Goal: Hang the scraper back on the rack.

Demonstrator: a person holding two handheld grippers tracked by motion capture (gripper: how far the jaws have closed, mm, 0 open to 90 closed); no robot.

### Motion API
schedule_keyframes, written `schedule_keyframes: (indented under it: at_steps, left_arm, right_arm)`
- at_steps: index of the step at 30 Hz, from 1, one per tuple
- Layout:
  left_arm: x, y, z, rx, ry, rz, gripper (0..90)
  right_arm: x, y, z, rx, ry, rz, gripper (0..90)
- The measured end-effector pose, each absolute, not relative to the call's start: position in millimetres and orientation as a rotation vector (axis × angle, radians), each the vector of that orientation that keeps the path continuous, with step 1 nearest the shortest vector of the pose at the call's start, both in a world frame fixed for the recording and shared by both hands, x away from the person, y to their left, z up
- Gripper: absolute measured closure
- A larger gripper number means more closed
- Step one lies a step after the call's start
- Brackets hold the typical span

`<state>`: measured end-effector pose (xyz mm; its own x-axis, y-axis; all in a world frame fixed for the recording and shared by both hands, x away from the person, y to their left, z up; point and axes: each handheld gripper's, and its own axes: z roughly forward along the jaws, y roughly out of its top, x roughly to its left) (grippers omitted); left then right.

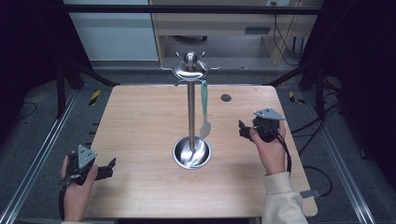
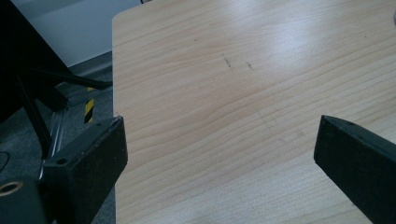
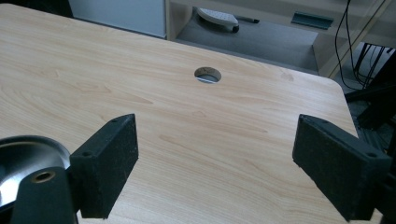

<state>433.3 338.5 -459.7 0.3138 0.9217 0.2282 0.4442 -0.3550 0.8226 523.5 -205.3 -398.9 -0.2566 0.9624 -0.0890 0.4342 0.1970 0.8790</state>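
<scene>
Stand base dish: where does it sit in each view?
High view: the steel base dish sits at table centre, under the pole.
Left gripper view: not in it.
Right gripper view: its rim curves in at lower left, behind the left jaw.
Shared landmark: the cable hole in the table's far right part.

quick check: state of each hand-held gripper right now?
Left hand-held gripper: open, holding nothing, over bare table.
Right hand-held gripper: open, holding nothing.
</scene>
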Motion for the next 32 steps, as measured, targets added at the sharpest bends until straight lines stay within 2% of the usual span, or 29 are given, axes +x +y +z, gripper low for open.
schedule_keyframes:
  at_steps: [23,32]
  left_arm:
    - [434,337,-461,1.947,1.201,0.942,2.5]
    - [433,337,-461,1.949,1.199,0.942,2.4]
  right_arm:
    - [523,-209,-456,1.331,1.935,0.905,13.3]
    - [526,-209,-466,1.364,1.951,0.925,12.9]
